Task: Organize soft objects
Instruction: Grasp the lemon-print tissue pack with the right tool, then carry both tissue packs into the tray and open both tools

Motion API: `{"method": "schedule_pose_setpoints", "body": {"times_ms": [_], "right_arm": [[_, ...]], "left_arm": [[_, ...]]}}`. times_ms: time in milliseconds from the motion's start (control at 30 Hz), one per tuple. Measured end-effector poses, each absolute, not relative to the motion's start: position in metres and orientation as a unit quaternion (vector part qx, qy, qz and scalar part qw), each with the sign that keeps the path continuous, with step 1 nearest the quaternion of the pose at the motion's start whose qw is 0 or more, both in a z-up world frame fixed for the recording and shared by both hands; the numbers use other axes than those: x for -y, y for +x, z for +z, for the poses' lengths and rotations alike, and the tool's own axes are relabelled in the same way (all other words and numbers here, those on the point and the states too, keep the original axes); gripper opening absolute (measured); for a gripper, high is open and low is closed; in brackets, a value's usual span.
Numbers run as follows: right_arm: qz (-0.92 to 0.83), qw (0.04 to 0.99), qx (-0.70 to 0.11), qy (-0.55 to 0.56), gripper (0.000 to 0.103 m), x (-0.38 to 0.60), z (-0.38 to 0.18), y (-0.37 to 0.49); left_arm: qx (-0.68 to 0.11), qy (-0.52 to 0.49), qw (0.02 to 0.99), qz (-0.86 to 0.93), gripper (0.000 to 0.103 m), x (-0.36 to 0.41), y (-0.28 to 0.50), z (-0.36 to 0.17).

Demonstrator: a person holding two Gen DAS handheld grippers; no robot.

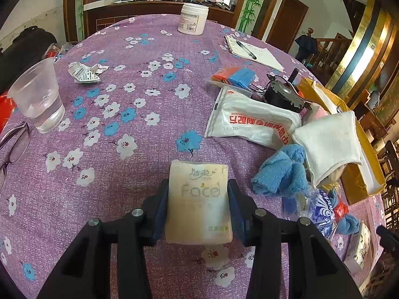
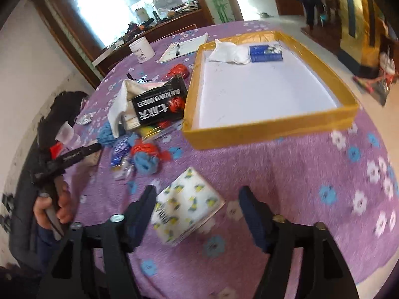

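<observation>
Both wrist cameras look steeply down, close; shared: purple tablecloth [image 1: 149, 104] (cluttered).

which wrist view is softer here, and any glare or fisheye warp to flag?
Right wrist: motion-smeared, flower print streaks at the right, gold-rimmed tray soft, window blown out. Left wrist: sharp, tissue pack print readable in the left gripper; table edge bows, corners vignetted, window behind the white jar overexposed.
</observation>
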State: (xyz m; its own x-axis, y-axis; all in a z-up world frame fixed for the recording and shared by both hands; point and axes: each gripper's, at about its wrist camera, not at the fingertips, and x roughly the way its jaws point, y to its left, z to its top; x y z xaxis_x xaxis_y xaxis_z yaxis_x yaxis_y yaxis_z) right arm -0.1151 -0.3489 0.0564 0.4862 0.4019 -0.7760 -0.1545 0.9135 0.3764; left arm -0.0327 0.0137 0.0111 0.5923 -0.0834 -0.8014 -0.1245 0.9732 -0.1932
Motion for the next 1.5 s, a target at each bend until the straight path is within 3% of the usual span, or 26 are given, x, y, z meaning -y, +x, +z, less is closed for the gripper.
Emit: {"method": "schedule_pose_setpoints", "body": {"times_ms": [267, 500, 667, 833, 867, 900, 1167, 1500], "right_arm": [[0.186, 0.828, -0.52, 0.096, 0.083, 0.304, 0.044, -0.117], [0.132, 0.853, -0.502, -0.047, 0.083, 0.263, 0.034, -0.085], [0.139, 0.851, -0.499, -0.083, 0.083, 0.261, 0.029, -0.101], [0.144, 0.856, -0.495, -0.042, 0.079, 0.28, 0.024, -0.106], [0.144, 0.863, -0.484, -0.035, 0.063, 0.284, 0.024, -0.108], [0.14, 0.866, -0.478, -0.033, 0.057, 0.286, 0.025, -0.107], [0.153, 0.882, -0.444, 0.028, 0.056, 0.31, 0.041, -0.107], [0.177, 0.893, -0.41, 0.052, 0.056, 0.327, 0.064, -0.117]], "left_arm": [[-0.45, -0.121, 0.885, -0.002, 0.044, -0.014, -0.034, 0.011], [-0.449, -0.128, 0.884, -0.008, 0.044, -0.015, -0.035, 0.012], [-0.451, -0.126, 0.884, -0.01, 0.044, -0.014, -0.035, 0.012], [-0.454, -0.095, 0.886, 0.002, 0.044, -0.005, -0.032, 0.012], [-0.455, -0.085, 0.886, 0.006, 0.044, -0.001, -0.032, 0.012], [-0.455, -0.079, 0.887, 0.009, 0.044, 0.0, -0.032, 0.012], [-0.401, -0.101, 0.91, -0.007, 0.043, -0.007, -0.048, 0.026], [-0.398, -0.111, 0.911, -0.005, 0.043, -0.004, -0.053, 0.033]]}}
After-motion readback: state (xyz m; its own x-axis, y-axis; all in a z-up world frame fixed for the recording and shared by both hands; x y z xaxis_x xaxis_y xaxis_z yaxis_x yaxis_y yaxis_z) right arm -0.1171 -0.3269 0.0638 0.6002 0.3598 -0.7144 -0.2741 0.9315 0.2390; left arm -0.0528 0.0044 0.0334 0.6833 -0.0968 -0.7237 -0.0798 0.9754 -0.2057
